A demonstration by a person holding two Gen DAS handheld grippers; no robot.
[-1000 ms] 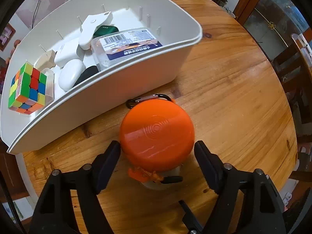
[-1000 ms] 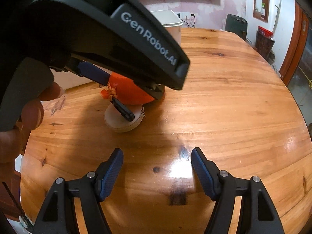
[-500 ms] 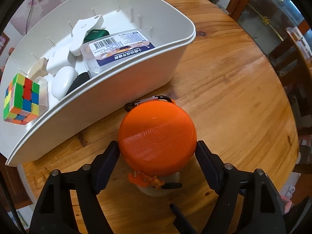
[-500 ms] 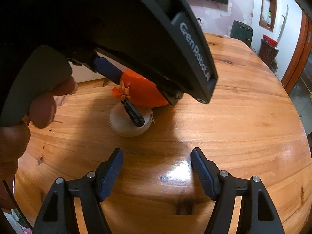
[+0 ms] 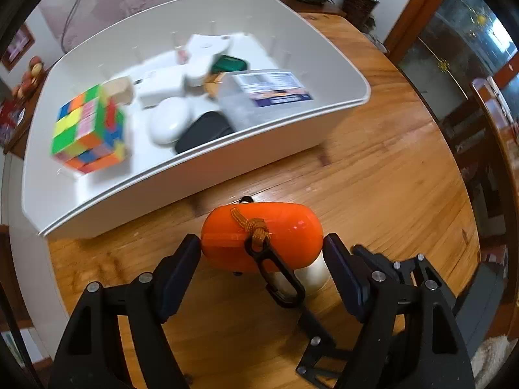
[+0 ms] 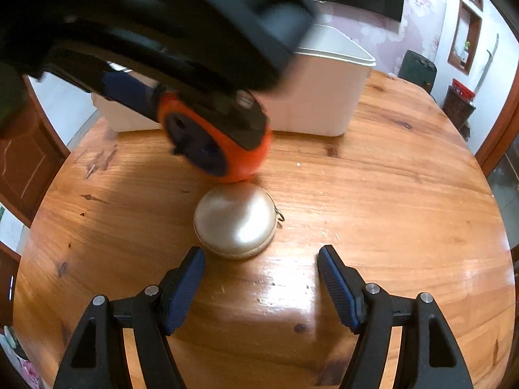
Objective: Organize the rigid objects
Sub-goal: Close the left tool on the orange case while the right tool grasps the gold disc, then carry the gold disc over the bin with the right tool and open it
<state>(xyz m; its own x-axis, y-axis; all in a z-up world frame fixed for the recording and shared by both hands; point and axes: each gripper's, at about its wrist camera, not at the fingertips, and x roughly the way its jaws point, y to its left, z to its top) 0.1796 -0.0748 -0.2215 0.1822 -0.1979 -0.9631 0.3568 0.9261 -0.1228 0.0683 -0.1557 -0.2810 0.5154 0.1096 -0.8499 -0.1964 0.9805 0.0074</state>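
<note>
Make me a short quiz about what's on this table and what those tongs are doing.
1. True or false: the left tongs grip the orange round case.
2. Which lies on the wooden table in front of the open right tongs? A) Rubik's cube B) pearl-white round case C) clear box
3. Fill in: the Rubik's cube sits inside the white ____.

Key: 1 true. 2 B, the pearl-white round case. 3 bin.
</note>
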